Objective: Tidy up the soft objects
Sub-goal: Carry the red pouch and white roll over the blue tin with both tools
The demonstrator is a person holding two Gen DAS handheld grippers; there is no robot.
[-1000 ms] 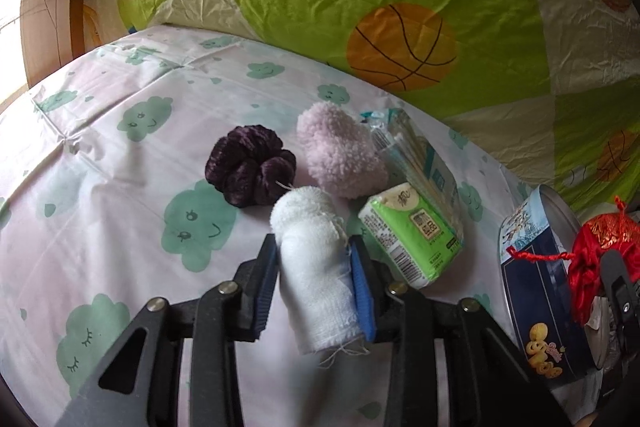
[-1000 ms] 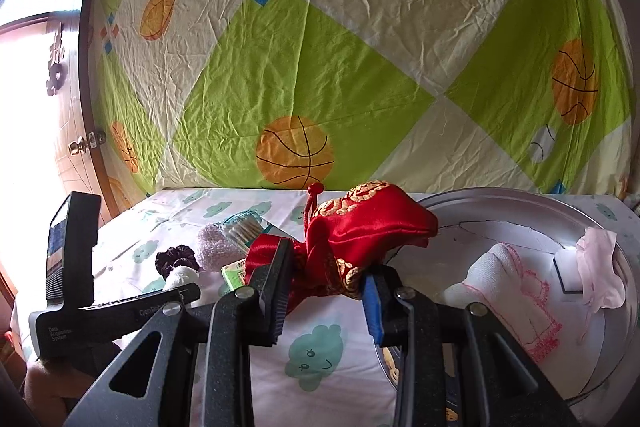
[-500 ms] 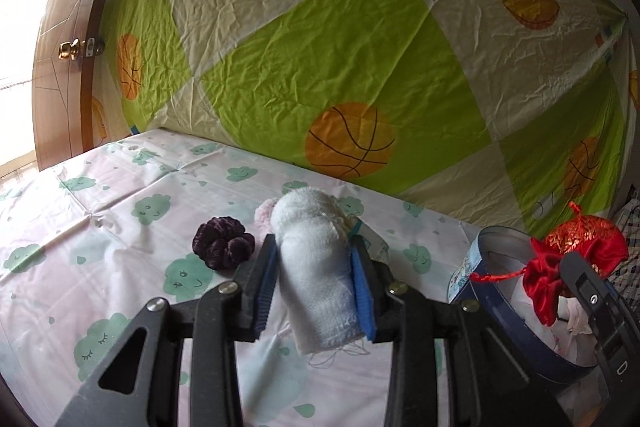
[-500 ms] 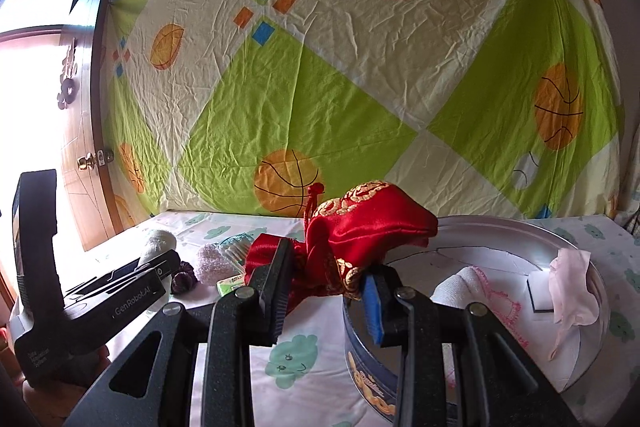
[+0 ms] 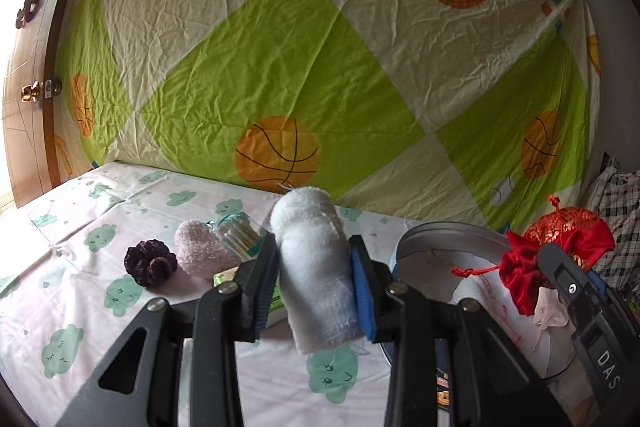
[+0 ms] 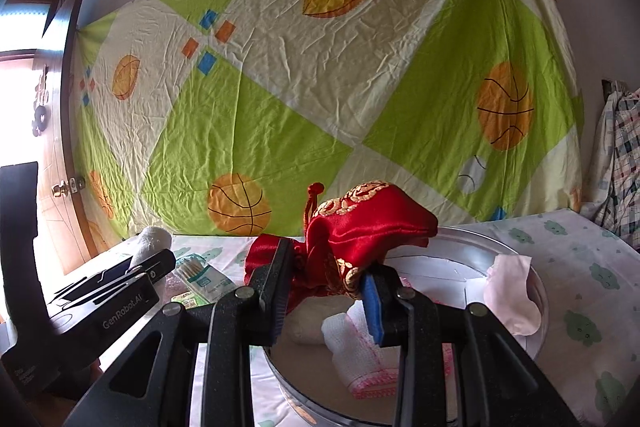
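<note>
Two hand-held grippers are in my hands, and each is clamped on something soft. My left hand-held gripper (image 5: 314, 291) grips a rolled white towel (image 5: 316, 267) between its pads, the roll standing up out of the jaws above the bed sheet (image 5: 80, 267) printed with green clouds. My right hand-held gripper (image 6: 326, 293) is clenched on a red satin pouch (image 6: 360, 227) with gold embroidery, held over the near rim of the round tin (image 6: 536, 291). Inside the tin lie a white cloth with pink stitching (image 6: 360, 355) and, against the far wall, a pale pink piece of fabric (image 6: 512, 299). Left on the bed sheet, well apart from the tin, are a dark purple scrunchie (image 5: 150, 262), a fluffy pink item (image 5: 200, 253) touching it, a clear pack of cotton swabs (image 5: 240, 235) just behind, and a green tissue packet (image 5: 276, 297) partly hidden by my left fingers (image 5: 264, 291). A green and cream sheet with basketballs (image 5: 280, 67) hangs behind the bed.
</note>
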